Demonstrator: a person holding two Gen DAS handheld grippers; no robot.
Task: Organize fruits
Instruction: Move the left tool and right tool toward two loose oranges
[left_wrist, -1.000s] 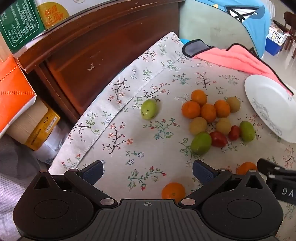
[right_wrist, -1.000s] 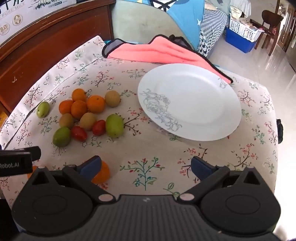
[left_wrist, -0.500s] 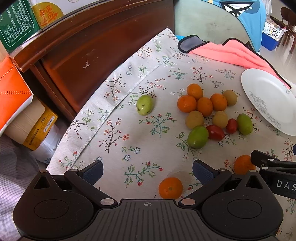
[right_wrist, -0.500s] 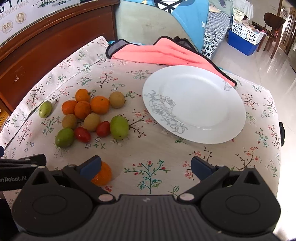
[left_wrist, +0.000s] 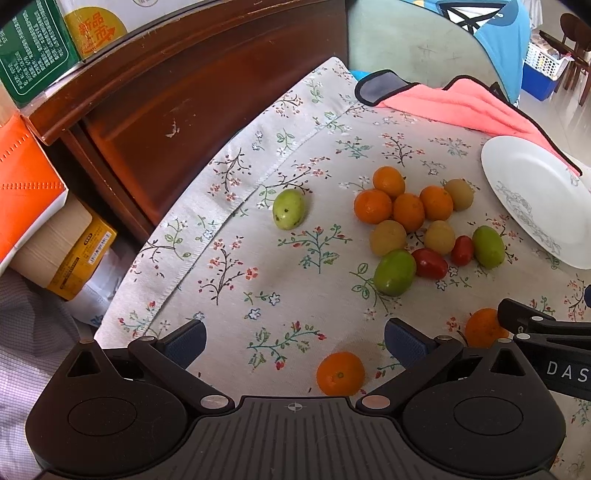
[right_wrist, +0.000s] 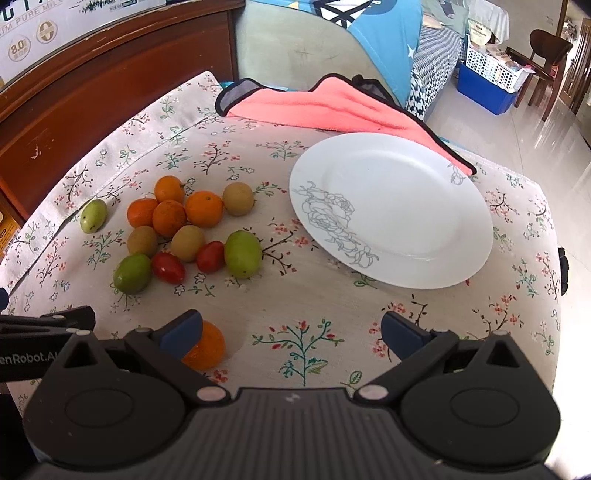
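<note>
A cluster of small oranges (left_wrist: 400, 201), tan fruits, two red tomatoes (left_wrist: 430, 263) and green fruits lies on the flowered tablecloth (left_wrist: 258, 266). One green fruit (left_wrist: 289, 209) lies apart to the left. Two loose oranges lie near me: one (left_wrist: 340, 373) between my left gripper's fingers, one (right_wrist: 207, 345) beside my right gripper's left finger. A white plate (right_wrist: 399, 206) with a grey rose print stands empty to the right. My left gripper (left_wrist: 293, 338) is open and empty. My right gripper (right_wrist: 291, 328) is open and empty.
A pink cloth (right_wrist: 332, 110) with a black edge lies behind the plate. A dark wooden cabinet (left_wrist: 177, 88) rises along the table's left side, with boxes (left_wrist: 26, 173) beside it. The table edge falls away on the right, over tiled floor (right_wrist: 546, 118).
Both grippers have drawn back and up a little, so the fruits and plate sit slightly farther ahead. Both stay open. No fruit has moved.
</note>
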